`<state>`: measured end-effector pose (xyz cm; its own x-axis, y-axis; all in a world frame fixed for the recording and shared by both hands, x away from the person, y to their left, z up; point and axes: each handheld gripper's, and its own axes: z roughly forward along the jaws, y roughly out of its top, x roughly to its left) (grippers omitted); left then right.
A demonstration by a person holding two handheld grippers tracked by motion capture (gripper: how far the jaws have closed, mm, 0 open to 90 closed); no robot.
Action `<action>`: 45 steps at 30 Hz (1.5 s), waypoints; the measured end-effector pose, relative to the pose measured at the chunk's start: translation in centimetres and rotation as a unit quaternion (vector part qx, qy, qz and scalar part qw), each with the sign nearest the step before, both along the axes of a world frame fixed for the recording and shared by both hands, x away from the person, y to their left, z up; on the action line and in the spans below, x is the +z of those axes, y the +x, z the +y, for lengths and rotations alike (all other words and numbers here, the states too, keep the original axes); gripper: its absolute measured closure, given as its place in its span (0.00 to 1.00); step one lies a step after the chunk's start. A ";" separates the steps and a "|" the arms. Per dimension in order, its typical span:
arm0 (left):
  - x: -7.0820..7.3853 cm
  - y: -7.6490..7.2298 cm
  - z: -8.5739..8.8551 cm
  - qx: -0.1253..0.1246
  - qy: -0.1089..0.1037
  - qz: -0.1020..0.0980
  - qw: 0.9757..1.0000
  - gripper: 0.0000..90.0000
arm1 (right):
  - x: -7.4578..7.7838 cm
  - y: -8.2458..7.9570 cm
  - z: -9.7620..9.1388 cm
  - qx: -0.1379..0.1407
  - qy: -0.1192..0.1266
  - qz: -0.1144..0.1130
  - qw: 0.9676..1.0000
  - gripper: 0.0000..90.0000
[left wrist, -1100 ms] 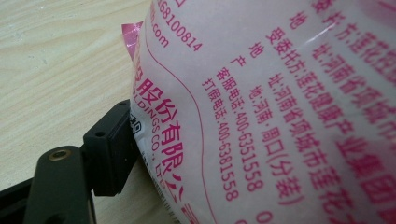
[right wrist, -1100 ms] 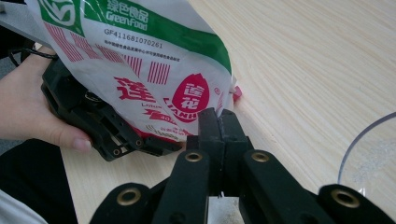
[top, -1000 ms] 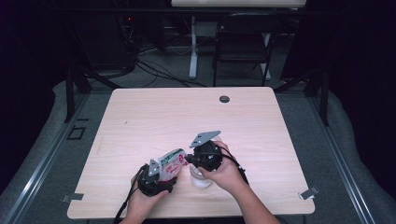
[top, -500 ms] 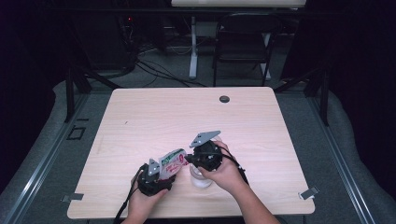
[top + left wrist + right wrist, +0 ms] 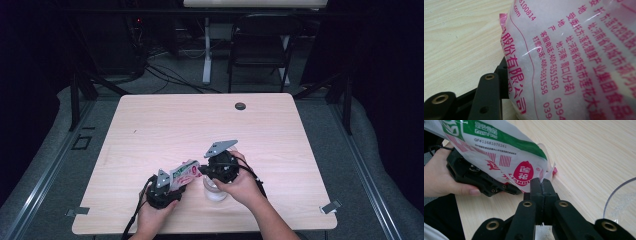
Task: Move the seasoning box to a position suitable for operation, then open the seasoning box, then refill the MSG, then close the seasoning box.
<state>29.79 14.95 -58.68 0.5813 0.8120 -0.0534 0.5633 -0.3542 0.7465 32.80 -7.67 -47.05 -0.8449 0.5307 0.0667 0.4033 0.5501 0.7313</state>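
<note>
Pouring step: bag (image 5: 184, 173) gripped in left tool (image 5: 167, 182), jaws just closing. Right tool (image 5: 541, 185) shut, apparently pinching bag corner above cup (image 5: 215, 190). Next: corner opened, bag tipped.

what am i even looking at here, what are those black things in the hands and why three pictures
A person sits at a wooden table holding a hand-held gripper in each hand: a black tool with two jaws that pinch.

The high view looks down from above the person's side. The other two pictures come from cameras mounted on each gripper, looking along its jaws.

The left gripper holds a plastic bag of white grains with red and green print; its jaws have just been closing around the bag. The right gripper is shut, its tips at the bag's torn corner; I cannot tell if it pinches the plastic.

A clear round container stands on the table under the right hand. A small dark disc sits near the far edge.
</note>
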 end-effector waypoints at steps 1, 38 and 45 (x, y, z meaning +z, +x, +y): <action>0.0 0.0 0.0 0.000 0.001 -0.002 1.000 0.59 | 0.0 0.0 0.0 0.000 0.001 0.000 1.000 1.00; 1.8 0.3 0.2 -0.007 0.050 -0.037 0.998 0.63 | 0.5 -0.1 -0.9 -0.004 0.027 -0.005 1.000 0.99; 1.9 0.3 0.4 -0.005 0.059 -0.043 0.997 0.63 | 0.6 0.0 -1.2 -0.004 0.029 -0.002 1.000 0.97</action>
